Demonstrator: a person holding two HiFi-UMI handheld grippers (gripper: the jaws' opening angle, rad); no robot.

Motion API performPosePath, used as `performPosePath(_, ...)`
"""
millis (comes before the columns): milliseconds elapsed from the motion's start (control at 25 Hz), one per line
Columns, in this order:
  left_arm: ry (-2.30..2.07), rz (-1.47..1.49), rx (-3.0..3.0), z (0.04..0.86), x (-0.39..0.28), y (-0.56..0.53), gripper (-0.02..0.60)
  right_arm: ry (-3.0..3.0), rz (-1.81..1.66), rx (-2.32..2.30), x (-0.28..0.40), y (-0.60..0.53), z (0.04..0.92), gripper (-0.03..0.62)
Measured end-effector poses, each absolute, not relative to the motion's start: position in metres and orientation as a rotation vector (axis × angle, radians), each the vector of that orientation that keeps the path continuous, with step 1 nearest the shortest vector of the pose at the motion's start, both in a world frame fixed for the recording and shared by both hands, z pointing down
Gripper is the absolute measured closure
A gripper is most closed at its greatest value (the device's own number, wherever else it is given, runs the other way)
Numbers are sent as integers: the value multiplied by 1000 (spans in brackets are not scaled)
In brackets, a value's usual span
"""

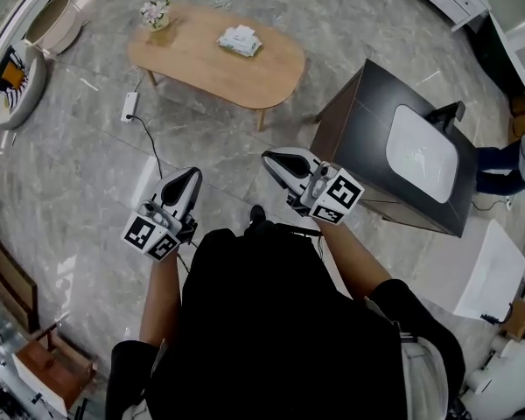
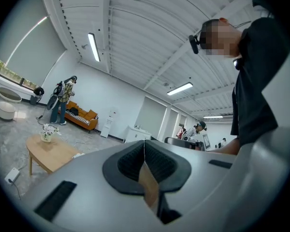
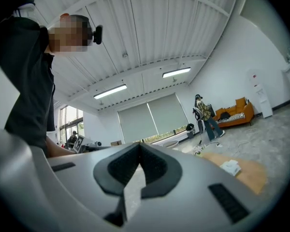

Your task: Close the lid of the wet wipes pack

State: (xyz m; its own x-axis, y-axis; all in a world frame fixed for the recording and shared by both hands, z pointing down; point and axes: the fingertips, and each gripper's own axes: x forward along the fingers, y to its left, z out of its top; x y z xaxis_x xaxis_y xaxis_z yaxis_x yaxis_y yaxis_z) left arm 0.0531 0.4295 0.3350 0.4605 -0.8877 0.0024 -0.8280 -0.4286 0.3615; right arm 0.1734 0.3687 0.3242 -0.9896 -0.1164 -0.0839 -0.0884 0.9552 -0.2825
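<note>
Both closed on nothing, the left claw [image 1: 192, 175] and right claw [image 1: 269, 158] hang well short of the wipes pack [image 1: 240, 39], straight ahead on the table [image 1: 192, 59]; right looks marginally nearer.

Oval wooden table [image 1: 201, 64] on a grey marbled floor [image 1: 79, 160]. A white item, probably the wet wipes pack [image 1: 240, 39], lies at the tabletop's 2 o'clock; a small flower pot [image 1: 157, 13] stands at 10 o'clock. A white power strip [image 1: 129, 106] lies on the floor at the table's 8 o'clock.
</note>
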Motion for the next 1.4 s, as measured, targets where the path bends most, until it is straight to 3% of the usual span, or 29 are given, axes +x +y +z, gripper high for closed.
performPosePath(360,-1427,-311,2384,351,4,350,565,3030,-511,-182,124,296,350,582)
performPosePath(960,-1307,-365,2439,357,-142,166,565,3069,-539,-418,0,121,353,582)
performPosePath(1400,-1230,-355,2420,375,-168,68,565,2989,-643,-659,3,4,368,582)
